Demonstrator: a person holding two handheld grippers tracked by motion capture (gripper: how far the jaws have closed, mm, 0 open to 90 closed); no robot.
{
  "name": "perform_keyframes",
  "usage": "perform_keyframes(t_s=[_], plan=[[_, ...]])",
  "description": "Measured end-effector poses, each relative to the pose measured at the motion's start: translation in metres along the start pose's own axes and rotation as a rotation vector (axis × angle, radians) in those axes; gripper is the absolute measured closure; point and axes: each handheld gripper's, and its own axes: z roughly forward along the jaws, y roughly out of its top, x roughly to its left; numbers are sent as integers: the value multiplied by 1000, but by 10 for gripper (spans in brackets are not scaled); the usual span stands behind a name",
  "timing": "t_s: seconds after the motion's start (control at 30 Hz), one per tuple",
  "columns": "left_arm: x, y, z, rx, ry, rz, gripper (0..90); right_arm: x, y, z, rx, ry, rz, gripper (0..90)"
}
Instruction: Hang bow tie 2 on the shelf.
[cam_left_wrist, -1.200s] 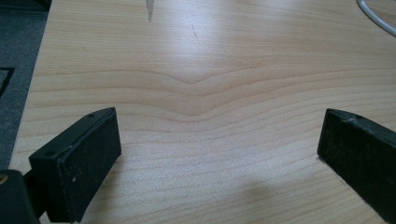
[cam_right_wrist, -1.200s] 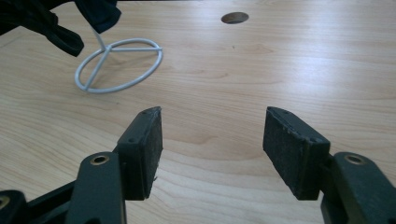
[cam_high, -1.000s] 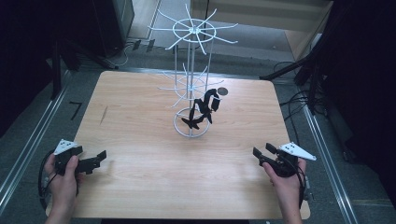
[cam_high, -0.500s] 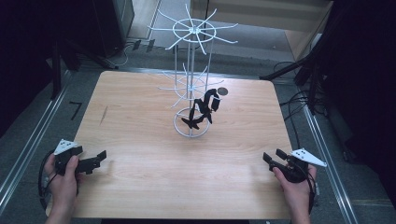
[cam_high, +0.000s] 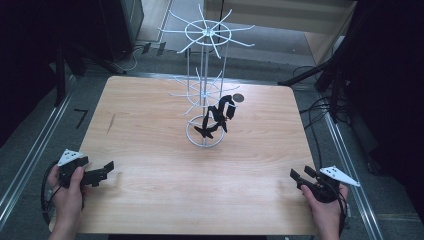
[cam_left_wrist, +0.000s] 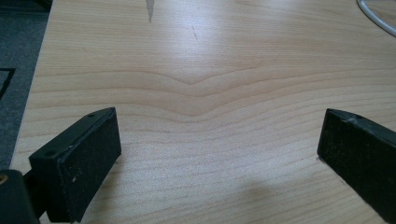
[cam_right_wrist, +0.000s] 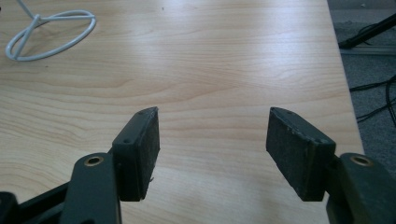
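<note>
The white wire display stand (cam_high: 205, 90) rises at the table's far middle, its thin spokes fanned out to hang things from; black strap-like pieces (cam_high: 217, 117) dangle just above its ring base. The pale wooden table (cam_high: 150, 200) shows smooth grain. At the near corners, left gripper (cam_high: 102, 172) and right gripper (cam_high: 301, 176) rest well apart from it, jaws spread wide, gripping nothing.

Right gripper (cam_high: 304, 176) now lower in high view than second ago: farther from stand (cam_high: 205, 135), nearer table (cam_high: 150, 190) front right corner. Right hand (cam_high: 326, 206) drawn back with it. Jaws apart, nothing between.
</note>
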Motion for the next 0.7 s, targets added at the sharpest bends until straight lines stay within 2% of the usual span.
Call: perform_keyframes(t_s=[0.4, 0.7], plan=[[0, 0, 0, 0, 0, 0, 0, -14, -12, -11, 3, -20, 16, 351], [0, 0, 0, -1, 0, 0, 0, -21, -19, -20, -11, -17, 34, 326]])
